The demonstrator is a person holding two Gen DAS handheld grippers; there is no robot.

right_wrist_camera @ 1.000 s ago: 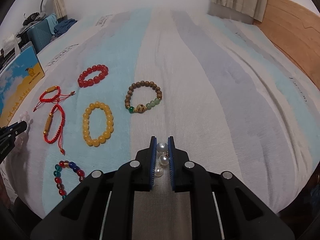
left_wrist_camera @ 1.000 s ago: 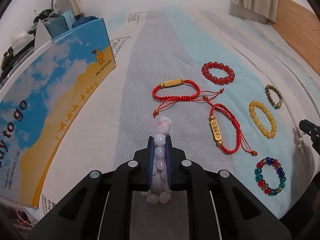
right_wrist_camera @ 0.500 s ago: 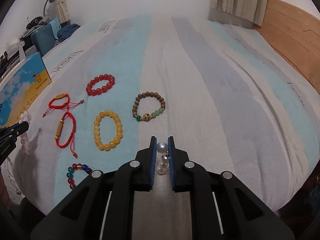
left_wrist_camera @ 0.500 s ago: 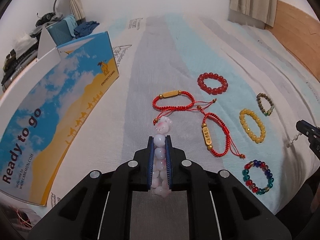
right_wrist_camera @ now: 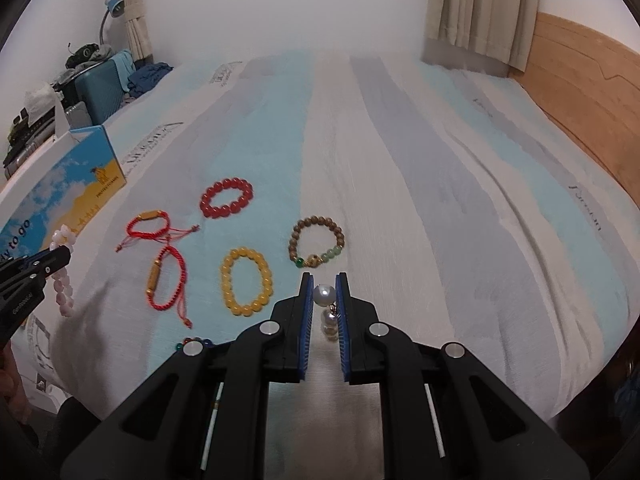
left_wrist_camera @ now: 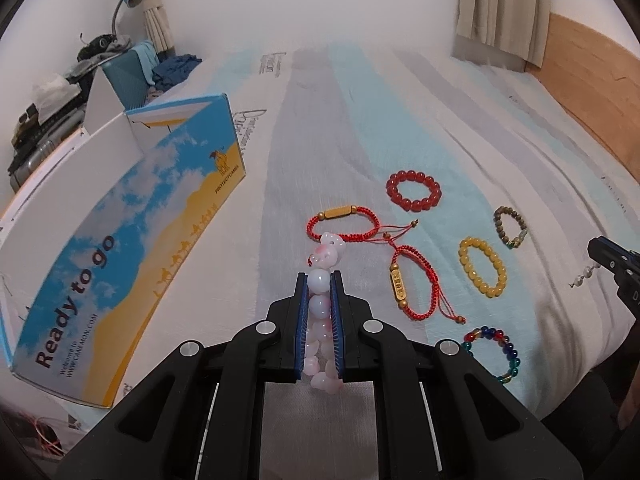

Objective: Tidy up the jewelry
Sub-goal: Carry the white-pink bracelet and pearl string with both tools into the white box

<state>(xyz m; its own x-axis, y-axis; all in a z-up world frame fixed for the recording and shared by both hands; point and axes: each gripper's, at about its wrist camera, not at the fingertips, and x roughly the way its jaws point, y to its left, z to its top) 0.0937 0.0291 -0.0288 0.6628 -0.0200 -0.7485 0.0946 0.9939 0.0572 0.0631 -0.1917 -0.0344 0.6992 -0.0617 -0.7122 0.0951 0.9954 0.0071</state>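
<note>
Both grippers have risen off the bed (right_wrist_camera: 400, 160): left gripper (left_wrist_camera: 319, 280) jaws clamped on pink bracelet (left_wrist_camera: 320, 304), right gripper (right_wrist_camera: 324, 294) on pearl piece (right_wrist_camera: 325, 295); carry level toward box (left_wrist_camera: 120, 240), grip unrelaxed

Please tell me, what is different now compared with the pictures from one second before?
Both grippers have risen from the bed, each still shut on its piece: the left gripper carries the pink bead bracelet, the right gripper the pearl piece. The bed looks further away in both views. Nothing was released. The red bead bracelet, yellow bead bracelet and box stayed in place.
</note>
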